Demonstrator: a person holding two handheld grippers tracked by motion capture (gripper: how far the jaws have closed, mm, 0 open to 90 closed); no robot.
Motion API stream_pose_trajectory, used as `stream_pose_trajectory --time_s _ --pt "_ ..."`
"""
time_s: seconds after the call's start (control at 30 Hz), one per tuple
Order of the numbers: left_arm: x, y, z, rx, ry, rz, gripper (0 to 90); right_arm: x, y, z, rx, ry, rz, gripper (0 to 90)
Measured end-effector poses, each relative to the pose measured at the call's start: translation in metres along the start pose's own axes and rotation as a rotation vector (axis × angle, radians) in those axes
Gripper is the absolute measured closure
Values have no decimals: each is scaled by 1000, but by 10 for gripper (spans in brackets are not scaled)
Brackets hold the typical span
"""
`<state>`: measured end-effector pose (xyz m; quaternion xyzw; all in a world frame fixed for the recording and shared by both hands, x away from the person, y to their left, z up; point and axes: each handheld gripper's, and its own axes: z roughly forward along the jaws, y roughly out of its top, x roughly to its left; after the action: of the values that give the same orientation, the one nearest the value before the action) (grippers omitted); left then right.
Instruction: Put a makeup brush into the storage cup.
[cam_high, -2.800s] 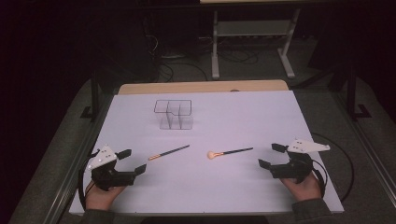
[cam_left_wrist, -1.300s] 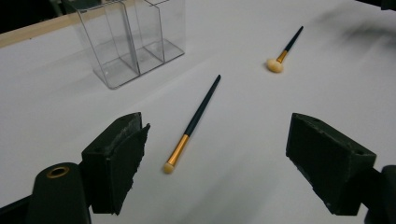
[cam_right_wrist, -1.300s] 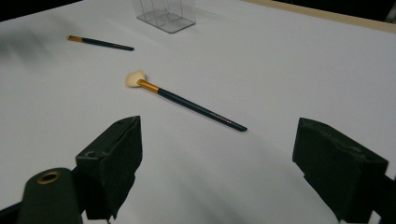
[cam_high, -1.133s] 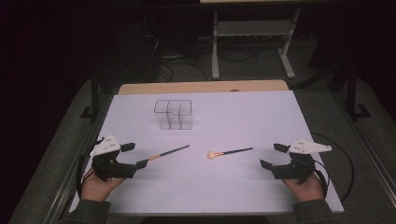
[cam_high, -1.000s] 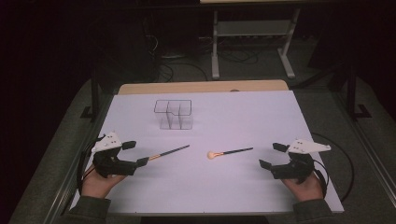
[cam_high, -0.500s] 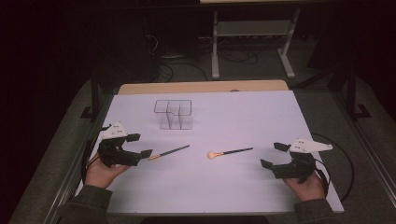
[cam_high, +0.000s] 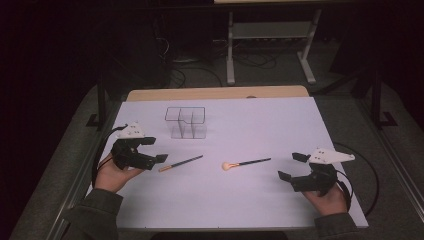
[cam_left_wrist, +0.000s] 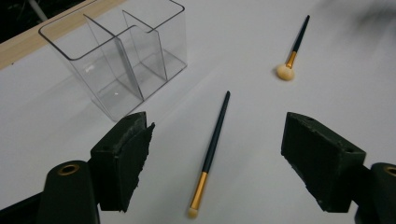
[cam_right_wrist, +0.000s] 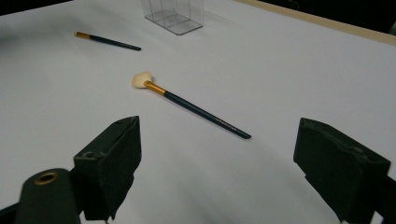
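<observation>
Approaching with my left gripper (cam_left_wrist: 217, 163), jaws spread wide and empty, I frame the slim dark-handled, gold-ferruled makeup brush (cam_left_wrist: 212, 147) lying flat at twelve o'clock. It looks light, stiff and thin; mid-handle seems the best hold. My right gripper (cam_high: 300, 167) waits wide open. A clear plastic divided organiser (cam_left_wrist: 123, 56) stands at eleven o'clock.

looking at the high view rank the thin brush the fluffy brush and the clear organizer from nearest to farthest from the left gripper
1. Thin brush: just right of the left gripper, its tip beside the jaws.
2. Clear organizer: behind it, toward the table's far edge.
3. Fluffy brush: mid-table, toward the right gripper's side.
</observation>
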<state>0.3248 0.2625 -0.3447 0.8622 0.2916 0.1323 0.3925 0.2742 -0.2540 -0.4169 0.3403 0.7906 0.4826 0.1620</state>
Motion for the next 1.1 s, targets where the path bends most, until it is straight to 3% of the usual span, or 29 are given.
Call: stream_pose_trajectory --time_s 0.1,0.33,0.5,0.6,0.63,0.9,0.97,1.0,1.1 --pt "1 3 6 11 -14 0 247 1 1 0 -3 3 1 141" --pt "7 8 25 86 -19 27 291 1 1 1 5 7 -9 140" --pt "9 8 35 137 -33 23 318 1 1 2 5 11 -5 140" --pt "12 9 39 164 -53 30 379 1 1 1 5 11 -5 141" --pt "12 9 41 162 -58 16 385 1 1 1 3 11 -5 141" --pt "16 9 52 204 -71 25 421 1 1 3 8 17 -6 141" --pt "16 9 54 214 -73 33 435 1 1 2 6 14 -7 141" --pt "17 9 57 240 -76 56 440 1 1 2 4 13 -6 141" --pt "17 8 64 261 -82 63 457 1 1 2 6 17 -6 141"
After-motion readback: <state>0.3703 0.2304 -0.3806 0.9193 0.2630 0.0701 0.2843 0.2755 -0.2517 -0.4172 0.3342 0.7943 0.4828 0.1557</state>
